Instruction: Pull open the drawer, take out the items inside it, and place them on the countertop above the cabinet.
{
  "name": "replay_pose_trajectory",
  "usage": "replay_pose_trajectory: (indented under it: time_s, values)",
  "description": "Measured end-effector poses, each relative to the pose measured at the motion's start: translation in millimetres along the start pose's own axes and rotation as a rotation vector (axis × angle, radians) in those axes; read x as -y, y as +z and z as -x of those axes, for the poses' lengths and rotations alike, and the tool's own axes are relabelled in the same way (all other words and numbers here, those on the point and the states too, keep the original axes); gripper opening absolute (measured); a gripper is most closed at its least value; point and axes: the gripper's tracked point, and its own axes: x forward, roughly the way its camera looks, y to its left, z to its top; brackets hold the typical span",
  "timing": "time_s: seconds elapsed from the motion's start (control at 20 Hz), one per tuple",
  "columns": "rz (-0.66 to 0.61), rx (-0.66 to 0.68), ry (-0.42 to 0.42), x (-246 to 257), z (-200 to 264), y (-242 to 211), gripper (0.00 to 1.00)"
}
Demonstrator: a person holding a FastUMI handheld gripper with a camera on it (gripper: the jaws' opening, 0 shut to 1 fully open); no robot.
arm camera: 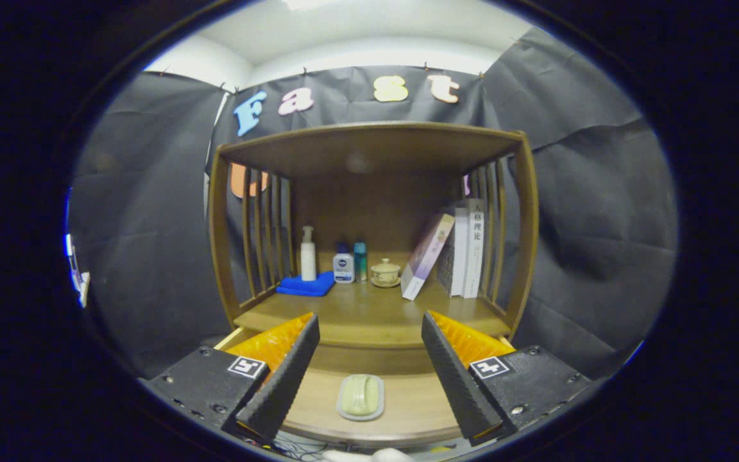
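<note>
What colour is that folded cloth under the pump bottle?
Blue: the cloth shows best in the gripper view, beyond the open tool.

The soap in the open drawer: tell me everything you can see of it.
The soap is a pale green, rounded oblong bar lying flat in a shallow, light-coloured dish that rims it all round. The dish rests on the wooden floor of the pulled-out drawer, below the countertop. It lies between the fingers of the open tongs, untouched by either.

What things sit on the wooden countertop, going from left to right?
Blue cloth with a white pump bottle on it → small white bottle → teal bottle → little lidded cup → leaning book → upright books.
</note>
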Motion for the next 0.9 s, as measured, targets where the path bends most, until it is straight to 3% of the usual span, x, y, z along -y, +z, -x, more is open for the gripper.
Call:
replay_pose_trajectory:
  time_s: [0.3,0.45,0.65,0.9]
  values:
    - [-0.025,-0.432,0.067,-29,-66,-54,1.0]
    - [0.0,-0.588,0.034,-25,-88,-87,0.99]
    - [-0.068,-0.809,0.011,-17,-93,-144,0.94]
    - [-0.081,-0.99,0.0,-16,-87,-185,0.77]
